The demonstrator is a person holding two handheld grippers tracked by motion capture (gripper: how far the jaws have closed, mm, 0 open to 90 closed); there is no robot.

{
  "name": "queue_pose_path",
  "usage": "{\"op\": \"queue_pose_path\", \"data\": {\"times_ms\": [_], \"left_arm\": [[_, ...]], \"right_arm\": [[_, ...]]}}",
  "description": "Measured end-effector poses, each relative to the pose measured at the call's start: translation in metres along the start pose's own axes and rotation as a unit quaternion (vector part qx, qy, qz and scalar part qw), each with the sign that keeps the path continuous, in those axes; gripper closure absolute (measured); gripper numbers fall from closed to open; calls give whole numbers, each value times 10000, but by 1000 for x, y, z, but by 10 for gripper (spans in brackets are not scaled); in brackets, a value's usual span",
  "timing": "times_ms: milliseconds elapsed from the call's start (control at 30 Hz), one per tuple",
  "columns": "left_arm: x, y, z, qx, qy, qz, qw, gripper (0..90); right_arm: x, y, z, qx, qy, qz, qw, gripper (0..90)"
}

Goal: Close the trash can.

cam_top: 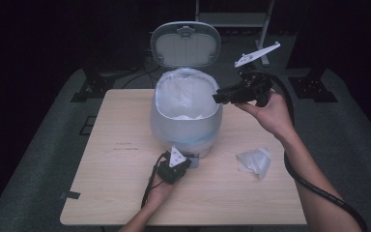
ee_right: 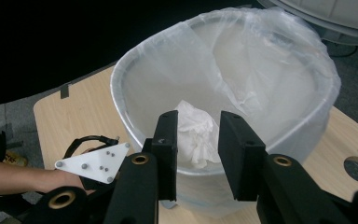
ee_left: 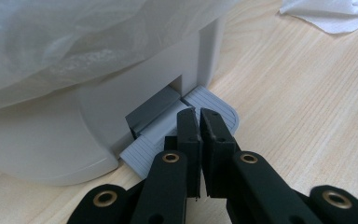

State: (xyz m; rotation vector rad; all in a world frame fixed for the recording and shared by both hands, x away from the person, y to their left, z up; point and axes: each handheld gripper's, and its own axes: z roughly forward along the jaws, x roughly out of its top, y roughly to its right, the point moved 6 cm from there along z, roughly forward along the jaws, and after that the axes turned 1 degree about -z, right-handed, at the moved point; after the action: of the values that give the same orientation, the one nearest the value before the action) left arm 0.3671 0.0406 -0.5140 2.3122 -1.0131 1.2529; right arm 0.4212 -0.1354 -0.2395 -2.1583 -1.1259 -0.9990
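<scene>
The left gripper (ee_left: 199,116), jaws pressed together, pushes the bin (cam_top: 186,123) pedal (ee_left: 214,105), while the right gripper (ee_right: 198,140), jaws spread, hangs above the bin with a crumpled tissue (ee_right: 196,133) between them.

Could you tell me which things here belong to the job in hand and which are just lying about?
In the job:
- pedal bin, lid up
- pedal, under the shut left gripper
- crumpled tissue in the liner, beyond the open right gripper

Lying about:
- second tissue on the table

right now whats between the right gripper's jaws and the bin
A crumpled tissue sits in the gap of the right gripper, over the lined bin, seen in the right gripper view.
</scene>
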Motion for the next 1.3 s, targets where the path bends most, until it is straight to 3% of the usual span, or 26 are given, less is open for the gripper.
{"op": "queue_pose_path", "data": {"times_ms": [767,1300], "left_arm": [[0,1,0,34,-19,19,10000,872],[0,0,0,36,-17,7,10000,872]], "right_arm": [[-37,16,-24,-121,85,251,9996,587],[-67,28,-30,-247,31,424,9988,550]]}}
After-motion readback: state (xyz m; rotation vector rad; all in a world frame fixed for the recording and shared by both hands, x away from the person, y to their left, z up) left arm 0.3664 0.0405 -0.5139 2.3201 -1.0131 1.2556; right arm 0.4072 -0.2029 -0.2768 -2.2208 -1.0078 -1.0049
